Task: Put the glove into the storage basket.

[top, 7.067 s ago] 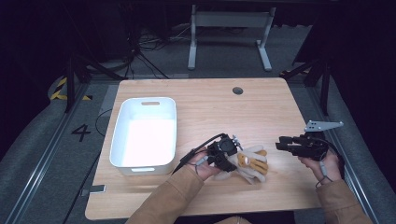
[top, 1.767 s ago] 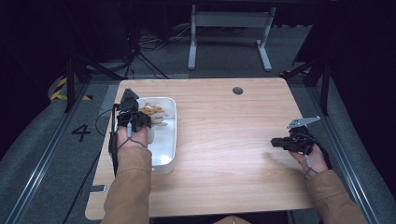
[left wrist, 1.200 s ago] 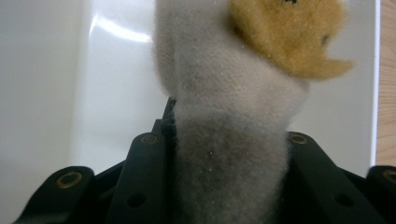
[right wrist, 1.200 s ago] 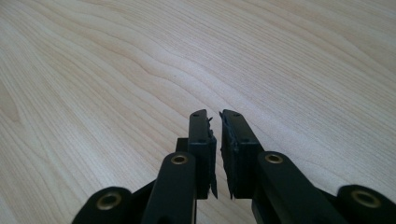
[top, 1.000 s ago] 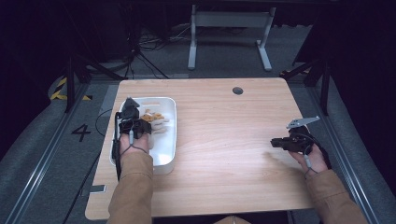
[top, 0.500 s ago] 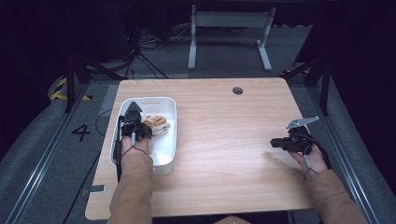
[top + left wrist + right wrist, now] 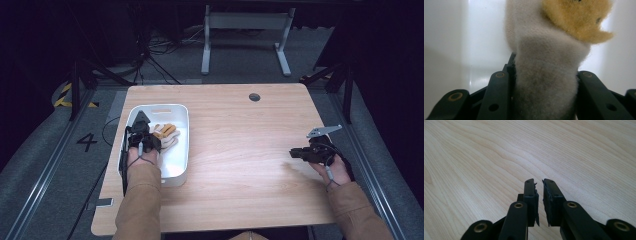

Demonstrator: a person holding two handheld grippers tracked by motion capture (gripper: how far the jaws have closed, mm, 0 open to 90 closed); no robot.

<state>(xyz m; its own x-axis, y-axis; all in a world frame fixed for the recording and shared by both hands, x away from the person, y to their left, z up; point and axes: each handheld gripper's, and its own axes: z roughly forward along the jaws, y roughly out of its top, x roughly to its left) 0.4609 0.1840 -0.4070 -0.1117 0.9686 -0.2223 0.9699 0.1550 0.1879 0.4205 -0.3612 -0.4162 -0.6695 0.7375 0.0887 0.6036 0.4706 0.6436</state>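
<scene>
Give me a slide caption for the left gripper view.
Left claw clamped on a cream-and-tan plush toy inside the white bin.

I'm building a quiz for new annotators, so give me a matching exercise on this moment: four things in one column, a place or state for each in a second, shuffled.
Things:
1. left gripper
2. right gripper
3. white bin
4. round hole

Places or states:
A. near the table's far edge
B. on the table's left part, holding the plush toy
C. jaws nearly together, nothing between them, over bare wood
D. jaws around the cream and tan plush toy

Pairs: 1-D, 2-C, 3-B, 4-A
</scene>
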